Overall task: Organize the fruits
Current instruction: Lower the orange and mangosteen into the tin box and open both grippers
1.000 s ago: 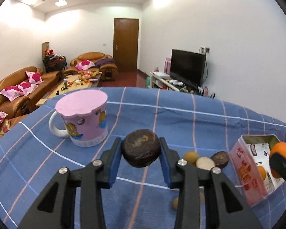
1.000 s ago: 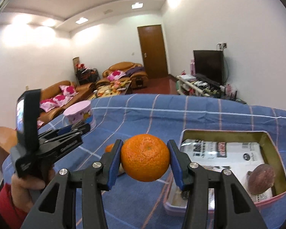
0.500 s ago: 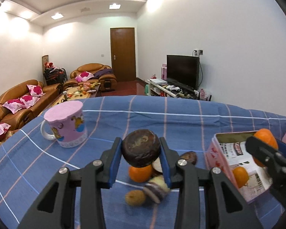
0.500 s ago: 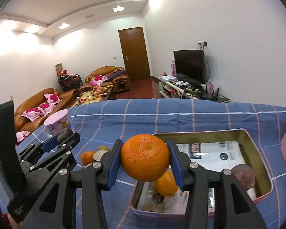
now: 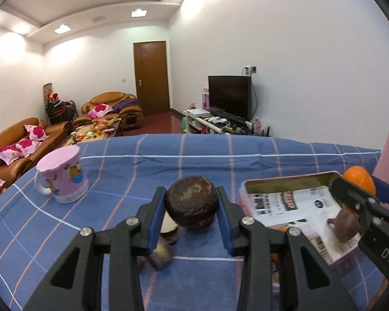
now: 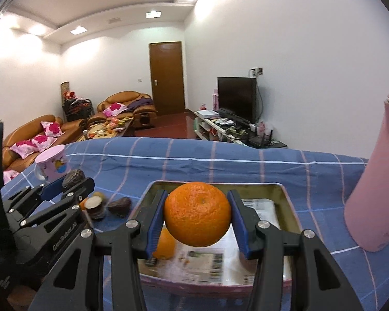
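Note:
My left gripper (image 5: 192,203) is shut on a dark brown wrinkled fruit (image 5: 192,202), held above the blue checked cloth just left of the pink tin tray (image 5: 285,181). My right gripper (image 6: 197,219) is shut on an orange (image 6: 197,213) and hangs over that tray (image 6: 215,185), which is lined with printed paper. A second orange (image 6: 164,243) lies in the tray behind the left finger. A brown fruit (image 5: 346,224) rests in the tray too. Loose fruits (image 6: 109,204) lie on the cloth left of the tray.
A pink mug (image 5: 62,178) stands on the cloth at the far left. A tall pink bottle (image 6: 376,181) stands right of the tray. The cloth's far edge drops toward a living room with sofas and a television.
Both grippers have moved right with their fruit. The tray now lies under the right gripper and close beside the left one; the mug has slid away to the left.

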The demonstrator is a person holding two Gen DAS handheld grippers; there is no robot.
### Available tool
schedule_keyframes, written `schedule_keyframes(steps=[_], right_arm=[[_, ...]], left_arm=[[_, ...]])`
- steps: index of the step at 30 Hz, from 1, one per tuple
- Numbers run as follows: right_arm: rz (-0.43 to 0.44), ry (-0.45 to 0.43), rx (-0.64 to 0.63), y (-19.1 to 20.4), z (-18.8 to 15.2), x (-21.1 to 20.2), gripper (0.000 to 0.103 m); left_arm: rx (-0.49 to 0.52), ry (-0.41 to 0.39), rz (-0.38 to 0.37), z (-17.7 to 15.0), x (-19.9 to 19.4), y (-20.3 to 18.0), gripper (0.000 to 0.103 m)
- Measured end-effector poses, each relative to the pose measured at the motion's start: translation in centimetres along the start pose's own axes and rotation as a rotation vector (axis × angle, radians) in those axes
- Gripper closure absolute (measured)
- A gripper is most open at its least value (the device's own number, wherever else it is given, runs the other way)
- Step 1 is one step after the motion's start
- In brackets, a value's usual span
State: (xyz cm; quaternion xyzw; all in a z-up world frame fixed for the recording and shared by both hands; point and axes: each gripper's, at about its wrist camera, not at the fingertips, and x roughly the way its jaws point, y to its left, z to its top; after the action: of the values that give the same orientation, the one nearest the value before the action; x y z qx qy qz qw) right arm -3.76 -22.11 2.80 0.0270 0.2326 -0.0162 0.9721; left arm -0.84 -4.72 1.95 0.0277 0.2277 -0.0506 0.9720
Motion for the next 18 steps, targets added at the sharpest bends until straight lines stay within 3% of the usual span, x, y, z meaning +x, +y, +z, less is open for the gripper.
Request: schedule_keyframes(steps=[10, 18], right_arm=[[-0.052, -0.006, 0.028, -3.8, 0.5, 0.0, 0.054], [-0.09, 0.039, 0.06, -5.4, 0.6, 1.9, 0.053]], left_arm=[[0.042, 0.001, -0.061, 0.7, 0.6, -5.0, 0.063], [0.066, 0.05, -0.091, 0.9, 2.4, -7.8, 0.063]])
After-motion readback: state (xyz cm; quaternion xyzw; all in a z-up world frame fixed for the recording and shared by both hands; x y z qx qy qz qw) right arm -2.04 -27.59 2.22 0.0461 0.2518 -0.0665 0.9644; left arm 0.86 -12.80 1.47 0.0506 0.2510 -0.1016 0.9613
